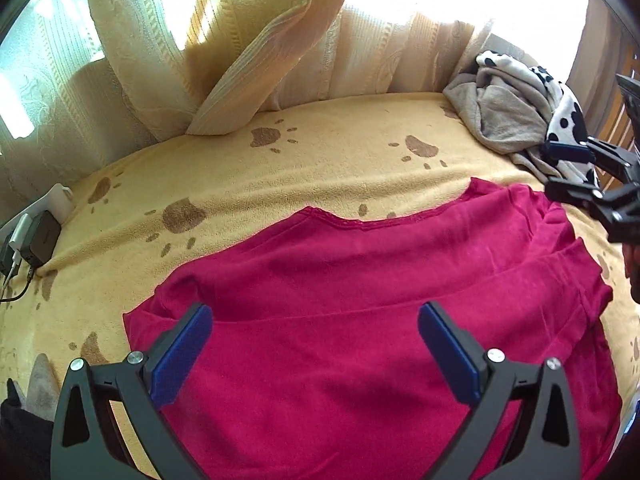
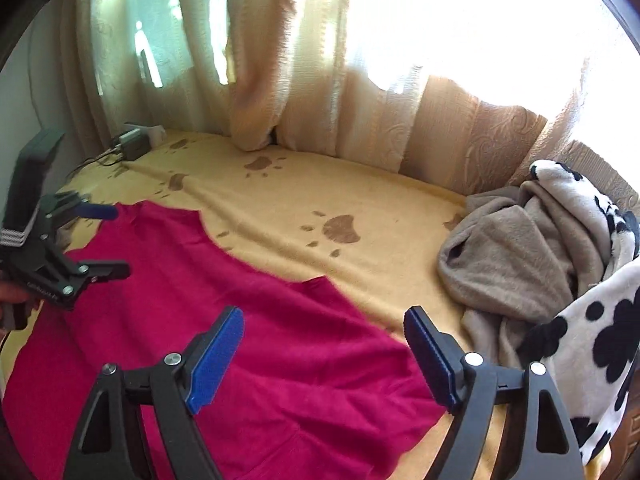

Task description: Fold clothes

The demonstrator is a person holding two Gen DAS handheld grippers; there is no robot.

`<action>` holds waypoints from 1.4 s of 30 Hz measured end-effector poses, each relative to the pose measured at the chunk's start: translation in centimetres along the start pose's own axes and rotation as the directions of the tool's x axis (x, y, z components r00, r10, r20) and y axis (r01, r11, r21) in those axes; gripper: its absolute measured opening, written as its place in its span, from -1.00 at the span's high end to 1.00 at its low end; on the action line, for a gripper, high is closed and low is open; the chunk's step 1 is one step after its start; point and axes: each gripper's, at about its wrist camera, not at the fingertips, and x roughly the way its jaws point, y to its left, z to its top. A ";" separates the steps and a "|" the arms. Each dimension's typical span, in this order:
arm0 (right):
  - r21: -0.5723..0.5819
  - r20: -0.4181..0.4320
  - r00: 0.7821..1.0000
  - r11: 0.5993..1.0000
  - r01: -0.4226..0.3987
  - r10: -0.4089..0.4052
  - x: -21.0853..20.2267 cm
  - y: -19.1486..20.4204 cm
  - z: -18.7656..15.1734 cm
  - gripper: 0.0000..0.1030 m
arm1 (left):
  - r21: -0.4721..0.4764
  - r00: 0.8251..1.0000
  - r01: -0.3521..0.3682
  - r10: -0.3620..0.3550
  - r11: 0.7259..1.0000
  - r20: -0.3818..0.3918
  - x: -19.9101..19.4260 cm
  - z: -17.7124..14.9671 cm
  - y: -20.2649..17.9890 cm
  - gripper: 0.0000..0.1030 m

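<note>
Both grippers wide, empty, over magenta garment.

Near: left gripper [image 1: 314, 354] and right gripper [image 2: 324, 354] hovering above magenta garment [image 1: 360, 300], partly folded on paw-print bed [image 1: 320, 152]. Probably mid-fold; next grab wants an edge. Far right: heaped blankets [image 2: 540, 264], curtains [image 2: 280, 60] behind.

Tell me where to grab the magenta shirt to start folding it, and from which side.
Probably take the magenta shirt at its right sleeve, coming from the right with the right hand-held gripper, which is open. The sleeve's edge lies flat and free on the yellow paw-print blanket, clear of the grey garment, so a finger could slide under it.
</note>
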 end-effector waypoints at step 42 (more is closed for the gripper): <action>-0.128 -0.068 0.983 0.979 0.158 -0.168 5.9 -0.2 0.5 -0.97 | -0.031 0.995 -0.062 0.060 0.998 -0.075 3.0 0.3 4.1 -1.00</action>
